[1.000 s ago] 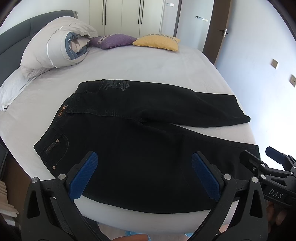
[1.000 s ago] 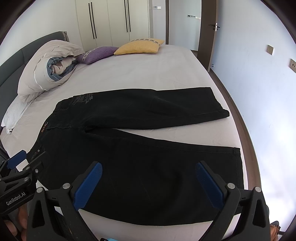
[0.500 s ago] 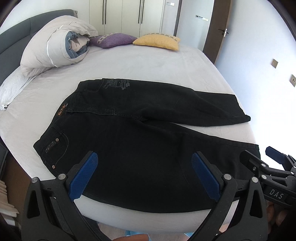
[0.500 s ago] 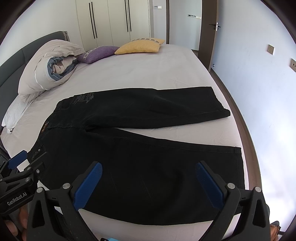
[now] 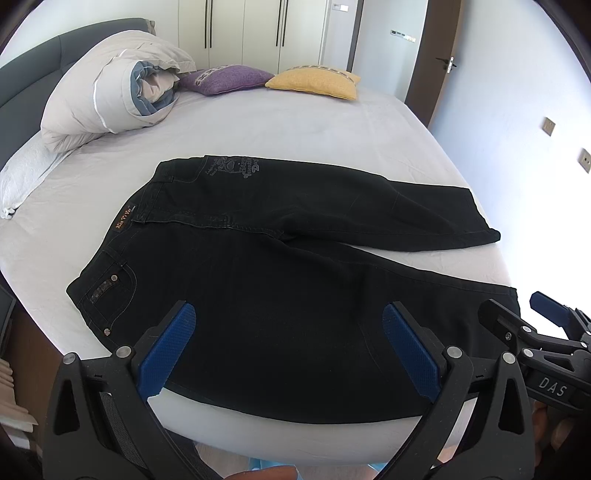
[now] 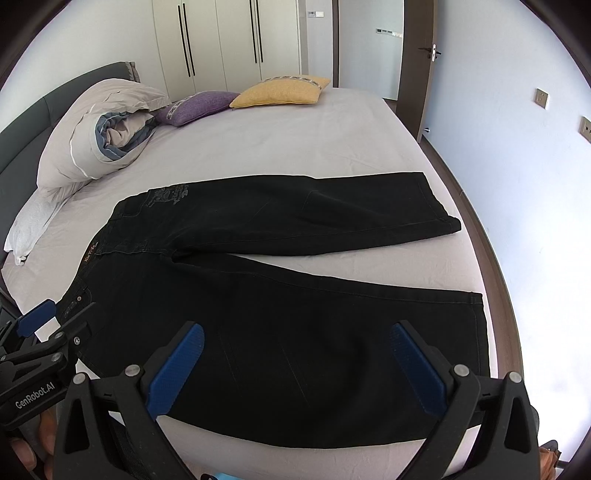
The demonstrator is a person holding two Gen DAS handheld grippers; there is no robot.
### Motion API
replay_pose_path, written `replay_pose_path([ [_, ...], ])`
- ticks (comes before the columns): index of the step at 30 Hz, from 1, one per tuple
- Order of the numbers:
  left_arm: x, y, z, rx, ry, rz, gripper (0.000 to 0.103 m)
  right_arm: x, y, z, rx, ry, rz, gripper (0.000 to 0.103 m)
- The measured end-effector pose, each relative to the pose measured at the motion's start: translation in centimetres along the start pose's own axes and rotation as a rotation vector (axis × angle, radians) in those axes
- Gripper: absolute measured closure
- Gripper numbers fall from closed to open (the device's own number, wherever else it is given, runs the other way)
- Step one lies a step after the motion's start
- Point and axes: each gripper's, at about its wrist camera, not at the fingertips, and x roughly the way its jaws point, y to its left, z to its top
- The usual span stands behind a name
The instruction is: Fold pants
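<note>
Bedroom, white wardrobe [image 5: 258,33] behind, bed [image 5: 295,122] in grey sheet.

Left wrist view: black jeans [image 5: 280,280] lie flat and unfolded across the near part of the bed, waistband to the left, legs spread apart to the right. Left gripper [image 5: 288,347] hangs above the near leg, jaws wide apart, holding nothing. Rolled duvet [image 5: 110,88], purple cushion [image 5: 225,78] and yellow cushion [image 5: 314,81] sit well beyond.

Right wrist view: right gripper [image 6: 295,365] likewise spread and empty over the near leg. No fold made yet; whole task remains, by my judgement.

Black pants [image 5: 280,280], spread flat and unfolded, legs splayed apart, waistband left, near leg along bed edge
</note>
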Motion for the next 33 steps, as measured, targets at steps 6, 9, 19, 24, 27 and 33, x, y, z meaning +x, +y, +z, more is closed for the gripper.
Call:
replay_pose_path([
  [6,-0.1,0.1,-0.1,-0.001,0.000,-0.001,0.000,0.0,0.4,-0.1,-0.001,0.001,0.001,0.000],
  [9,-0.1,0.1,-0.1,0.000,0.001,-0.001,0.000,0.0,0.4,-0.1,-0.001,0.001,0.001,0.000],
  [19,-0.2,-0.1,0.0,0.020,-0.001,0.009,0.000,0.0,1.1,-0.3,-0.002,0.005,0.012,0.000],
  [24,0.0,0.2,0.3,0.023,0.000,0.003,0.000,0.2,0.8,-0.4,-0.007,0.011,0.024,0.000],
  [27,0.4,0.6,0.8,0.019,0.005,-0.013,0.000,0.4,0.7,-0.3,-0.015,0.016,0.039,0.000],
  [33,3.2,4.4,4.2,-0.069,0.041,-0.155,0.000,1.3,0.2,1.6,-0.072,0.007,0.162,0.000],
])
